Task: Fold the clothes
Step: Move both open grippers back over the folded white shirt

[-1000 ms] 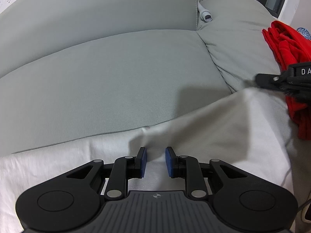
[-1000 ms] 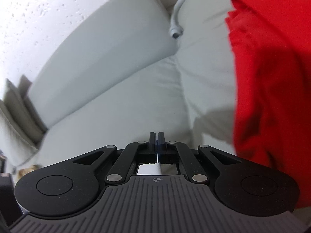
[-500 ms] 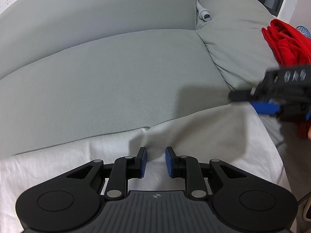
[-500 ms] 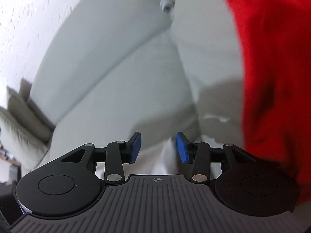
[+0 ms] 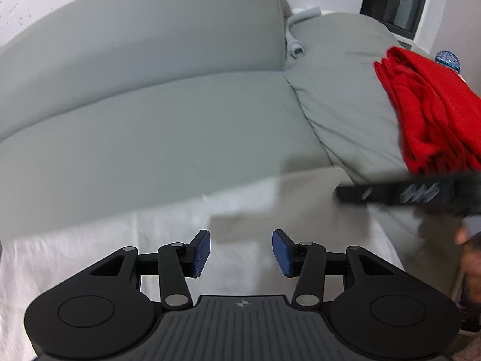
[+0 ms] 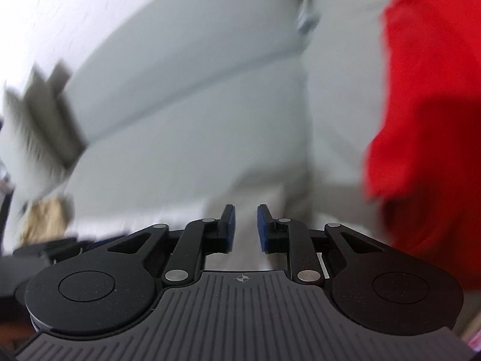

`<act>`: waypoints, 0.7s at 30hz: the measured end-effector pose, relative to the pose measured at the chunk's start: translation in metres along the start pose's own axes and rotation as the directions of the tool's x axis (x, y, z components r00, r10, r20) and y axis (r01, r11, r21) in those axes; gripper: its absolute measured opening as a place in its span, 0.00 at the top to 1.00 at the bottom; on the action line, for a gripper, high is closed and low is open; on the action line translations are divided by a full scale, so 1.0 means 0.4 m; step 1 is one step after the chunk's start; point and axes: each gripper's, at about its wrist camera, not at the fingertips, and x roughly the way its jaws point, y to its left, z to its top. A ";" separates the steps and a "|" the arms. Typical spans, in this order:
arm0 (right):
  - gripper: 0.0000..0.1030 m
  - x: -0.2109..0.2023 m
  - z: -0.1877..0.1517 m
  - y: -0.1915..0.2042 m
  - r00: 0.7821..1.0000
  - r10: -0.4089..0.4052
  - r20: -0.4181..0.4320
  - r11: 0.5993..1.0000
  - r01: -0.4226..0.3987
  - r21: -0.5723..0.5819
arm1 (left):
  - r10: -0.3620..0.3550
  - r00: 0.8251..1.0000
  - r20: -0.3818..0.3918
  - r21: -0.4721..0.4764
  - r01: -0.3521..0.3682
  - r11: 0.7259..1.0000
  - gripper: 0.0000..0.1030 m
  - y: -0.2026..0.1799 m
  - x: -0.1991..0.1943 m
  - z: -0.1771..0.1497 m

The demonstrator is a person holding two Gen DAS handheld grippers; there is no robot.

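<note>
White cloth (image 5: pixel 270 210) flat on sofa (image 5: pixel 168 132), fold looks unfinished. Left gripper (image 5: pixel 240 249) just opened wide, empty; right gripper (image 6: pixel 245 227) narrowing, nothing gripped. Red garment (image 5: pixel 433 114) waits on cushion.

The sofa (image 5: pixel 156 126) is covered in smooth, matt grey-green cloth. On its seat lies a white cloth garment (image 5: pixel 150 240), finely wrinkled. On the sofa's cushion at the right, a red garment (image 5: pixel 430 111) of soft matt fabric lies crumpled. The left hand-held gripper (image 5: pixel 240 251) is matt black plastic with blue textured pads (image 5: pixel 202 252).
</note>
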 end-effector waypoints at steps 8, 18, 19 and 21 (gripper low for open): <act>0.83 -0.082 -0.041 -0.038 0.976 -0.197 0.096 0.980 0.196 0.027 | 0.009 0.999 -0.034 -0.007 -0.009 1.000 0.55 0.000 -0.025 -0.045; 0.82 -0.048 -0.085 0.057 0.939 -0.340 -0.058 0.929 0.326 -0.174 | 0.027 0.998 -0.053 0.000 -0.027 1.000 0.55 0.007 -0.043 -0.069; 0.89 -0.057 -0.088 0.059 0.927 -0.373 -0.040 0.914 0.360 -0.185 | 0.027 0.998 -0.054 -0.002 -0.027 1.000 0.55 0.008 -0.048 -0.070; 0.86 -0.098 -0.092 0.066 0.945 -0.327 0.010 0.933 0.325 -0.155 | 0.021 0.998 -0.053 -0.004 -0.021 1.000 0.55 0.009 -0.060 -0.073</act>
